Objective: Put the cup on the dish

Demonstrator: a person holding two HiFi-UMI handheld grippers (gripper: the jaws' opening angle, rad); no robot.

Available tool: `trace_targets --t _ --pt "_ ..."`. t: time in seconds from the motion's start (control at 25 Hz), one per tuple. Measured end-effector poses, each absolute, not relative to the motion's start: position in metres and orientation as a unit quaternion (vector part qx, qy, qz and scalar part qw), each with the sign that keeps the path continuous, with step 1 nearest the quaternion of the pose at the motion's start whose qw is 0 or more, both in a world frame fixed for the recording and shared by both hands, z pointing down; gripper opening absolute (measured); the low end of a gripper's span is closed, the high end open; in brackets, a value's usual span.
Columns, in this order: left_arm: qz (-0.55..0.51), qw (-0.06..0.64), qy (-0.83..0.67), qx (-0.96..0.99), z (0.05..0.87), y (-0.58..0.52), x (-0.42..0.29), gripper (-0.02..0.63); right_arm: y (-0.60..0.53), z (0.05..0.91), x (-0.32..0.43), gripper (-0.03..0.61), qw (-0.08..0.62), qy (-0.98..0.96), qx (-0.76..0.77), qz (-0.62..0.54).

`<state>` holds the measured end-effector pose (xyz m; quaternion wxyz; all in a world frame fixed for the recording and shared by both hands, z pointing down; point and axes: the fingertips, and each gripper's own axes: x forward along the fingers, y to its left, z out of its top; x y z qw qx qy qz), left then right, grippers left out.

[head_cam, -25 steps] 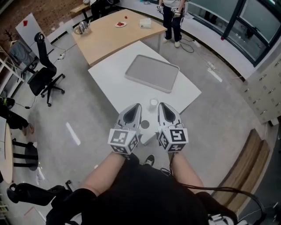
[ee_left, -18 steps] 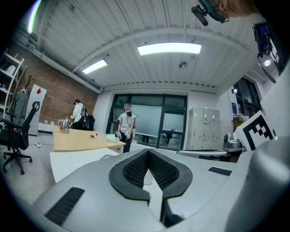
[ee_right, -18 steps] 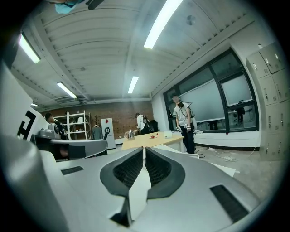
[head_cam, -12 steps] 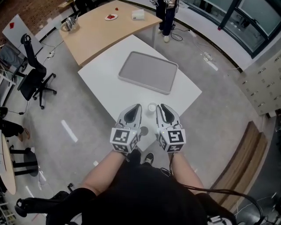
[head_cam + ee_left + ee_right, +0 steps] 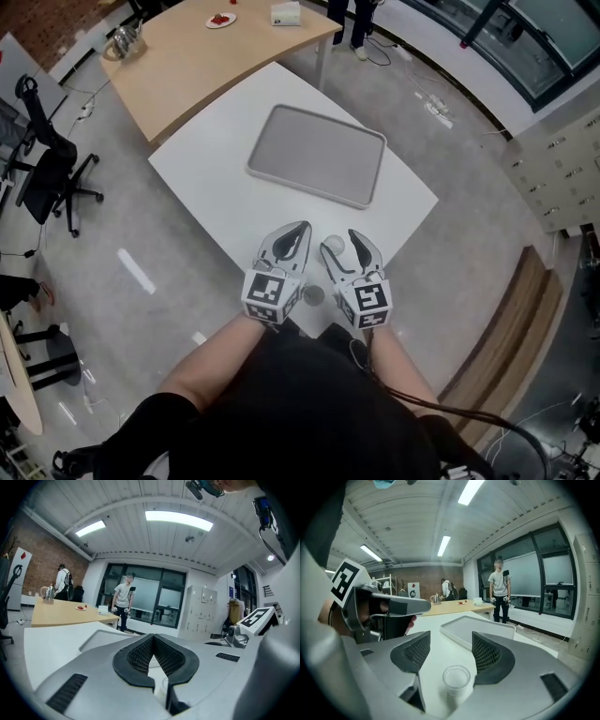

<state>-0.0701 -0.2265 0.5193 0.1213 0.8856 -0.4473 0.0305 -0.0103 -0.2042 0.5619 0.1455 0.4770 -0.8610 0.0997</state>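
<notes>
A small clear plastic cup (image 5: pixel 456 679) stands upright on the white table (image 5: pixel 225 202), near its front corner. My right gripper (image 5: pixel 451 651) has a jaw on each side of it; the jaws are opening and the pads do not press on the cup. In the head view the cup (image 5: pixel 334 245) shows between the right gripper's (image 5: pixel 343 251) spread fingers. The left gripper (image 5: pixel 295 232) lies just left of it, shut and holding nothing, its pads (image 5: pixel 140 654) meeting. The dish is a grey rectangular tray (image 5: pixel 319 155) with nothing on it, farther back on the table.
A wooden table (image 5: pixel 206 56) stands behind the white one, with a kettle (image 5: pixel 122 39), a plate (image 5: pixel 221 19) and a white box (image 5: pixel 285 13). An office chair (image 5: pixel 42 164) is at the left. A person (image 5: pixel 500 590) stands beyond the table. Lockers (image 5: pixel 553 169) line the right.
The right gripper's jaws have spread from shut to wide, with the cup between them. The left gripper stays shut. Both grippers sit nearer the table's front corner in the head view.
</notes>
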Motion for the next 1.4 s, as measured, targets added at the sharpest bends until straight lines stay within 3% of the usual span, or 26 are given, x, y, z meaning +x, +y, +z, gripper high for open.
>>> trace_targets --t 0.4,0.84,1.4 --pt "0.053 0.141 -0.424 0.893 0.566 -0.258 -0.062 0.008 -0.217 0.659 -0.003 0.272 0.222 -0.848 0.457 0.151" --pt "0.061 0.171 -0.448 0.875 0.622 -0.282 -0.057 0.008 -0.233 0.707 -0.011 0.271 0.234 -0.845 0.453 0.161" --pt "0.066 0.161 -0.442 0.88 0.613 -0.278 -0.055 0.008 -0.245 0.674 -0.003 0.268 0.219 -0.844 0.471 0.136"
